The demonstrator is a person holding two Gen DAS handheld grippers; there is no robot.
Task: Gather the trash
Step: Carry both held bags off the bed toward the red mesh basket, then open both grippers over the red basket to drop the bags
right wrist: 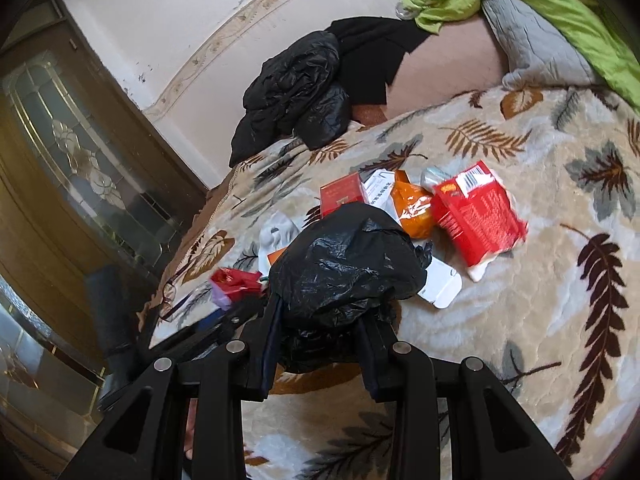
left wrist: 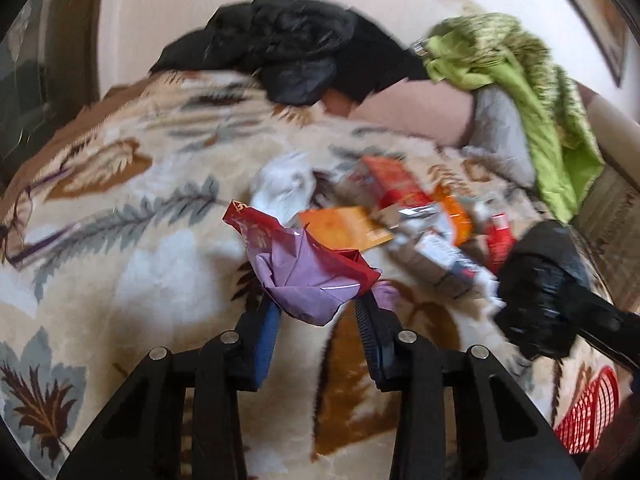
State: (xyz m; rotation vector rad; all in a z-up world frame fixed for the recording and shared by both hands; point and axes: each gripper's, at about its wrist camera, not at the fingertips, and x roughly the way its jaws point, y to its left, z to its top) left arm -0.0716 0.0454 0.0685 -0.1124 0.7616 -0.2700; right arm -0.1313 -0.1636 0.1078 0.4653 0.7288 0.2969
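Observation:
My left gripper (left wrist: 316, 314) is shut on a crumpled purple and red wrapper (left wrist: 308, 276), held just above the leaf-patterned blanket (left wrist: 132, 248). Beyond it lies a pile of trash: a white tissue (left wrist: 282, 190), an orange packet (left wrist: 348, 228) and a red box (left wrist: 394, 184). My right gripper (right wrist: 320, 332) is shut on a black trash bag (right wrist: 344, 268), which bulges up over the fingers. That bag (left wrist: 536, 292) also shows at the right of the left wrist view. Behind the bag lie a red packet (right wrist: 476, 216), an orange packet (right wrist: 414, 210) and a red box (right wrist: 342, 198).
A black jacket (left wrist: 280, 52), a green cloth (left wrist: 516, 76) and a grey pillow (right wrist: 532, 48) lie at the far side of the bed. A red mesh basket (left wrist: 588, 412) sits low on the right. Glasses (right wrist: 170, 296) rest near the blanket's left edge, by a wooden glass-door cabinet (right wrist: 80, 160).

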